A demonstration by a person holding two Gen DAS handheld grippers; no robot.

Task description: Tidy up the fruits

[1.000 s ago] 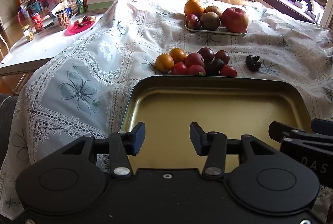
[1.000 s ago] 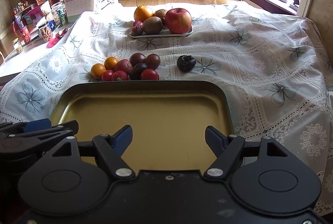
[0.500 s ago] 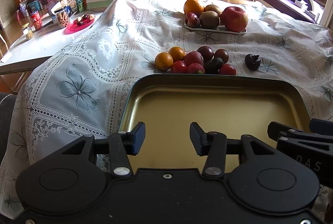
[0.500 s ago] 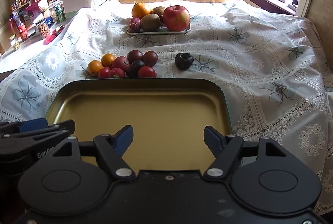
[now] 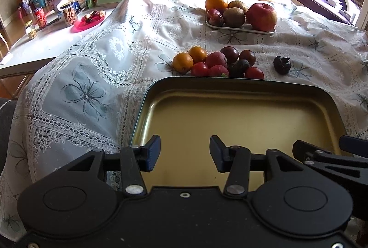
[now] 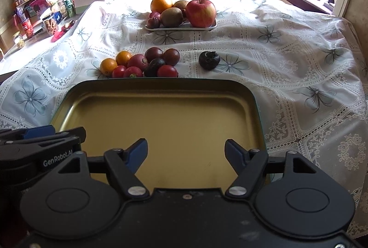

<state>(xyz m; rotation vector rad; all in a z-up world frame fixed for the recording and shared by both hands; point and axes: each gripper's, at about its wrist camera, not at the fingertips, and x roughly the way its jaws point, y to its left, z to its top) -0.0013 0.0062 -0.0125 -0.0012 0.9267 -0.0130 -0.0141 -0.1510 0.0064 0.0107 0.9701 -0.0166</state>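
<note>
Since nothing is picked yet, I hold my left gripper (image 5: 184,152) and right gripper (image 6: 186,152) spread and empty over the bare gold tray (image 6: 161,84), which waits nearest me; the loose fruits (image 6: 140,63) cluster just beyond its far rim.

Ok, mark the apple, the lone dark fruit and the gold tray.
apple (image 6: 200,12): right wrist view, front skin.
lone dark fruit (image 6: 209,60): right wrist view, body centre.
gold tray (image 6: 158,119): right wrist view, bare floor.
</note>
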